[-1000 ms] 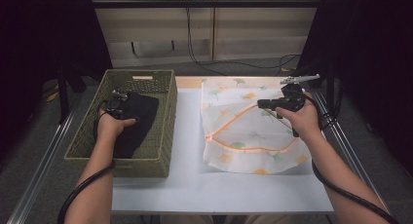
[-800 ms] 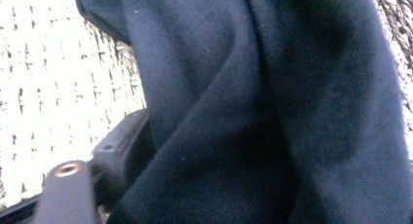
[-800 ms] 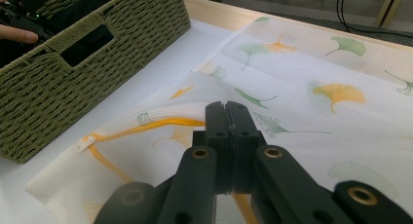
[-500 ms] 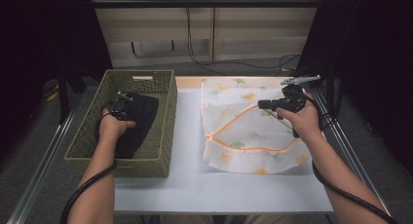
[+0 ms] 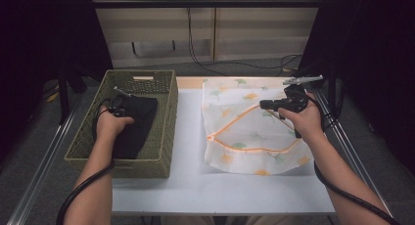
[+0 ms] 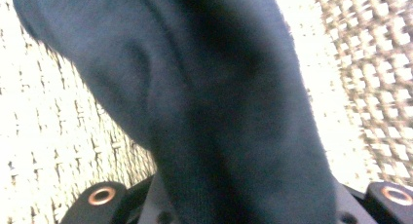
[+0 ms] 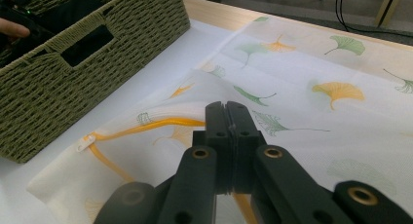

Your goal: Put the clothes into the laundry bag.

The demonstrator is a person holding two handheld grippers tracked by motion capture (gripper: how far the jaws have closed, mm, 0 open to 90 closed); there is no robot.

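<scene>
White tabletop [image 5: 195, 186] under me, dark room around it, pale wall panels and loose cables at the back.

Dark cloth [image 5: 137, 122]: lies inside the woven basket [image 5: 147, 161], which sits at the left edge of the table. In my left gripper view the cloth [image 6: 219, 112] rises from between my jaws and runs up across the frame, basket weave [image 6: 380, 63] pale and blurred behind it on both sides.

My left gripper [image 5: 116, 109]: down in the basket, on the cloth. Jaws have just been closing, cloth between them; they now pinch a fold of it.

Mesh laundry bag [image 5: 249, 132]: flat on the right half of the table, white with a leaf print and an orange zipper [image 5: 254, 149] curving across it. Well apart from the basket, bare tabletop between.

My right gripper [image 5: 266, 104]: jaws pressed fully together. In the right gripper view [image 7: 227, 117] they clamp the raised edge of the bag [image 7: 302, 87] right at the orange zipper [image 7: 146, 126], lifting it slightly off the table. Zipper pull [image 7: 84, 143] shows further along, toward the basket [image 7: 58, 78].
</scene>
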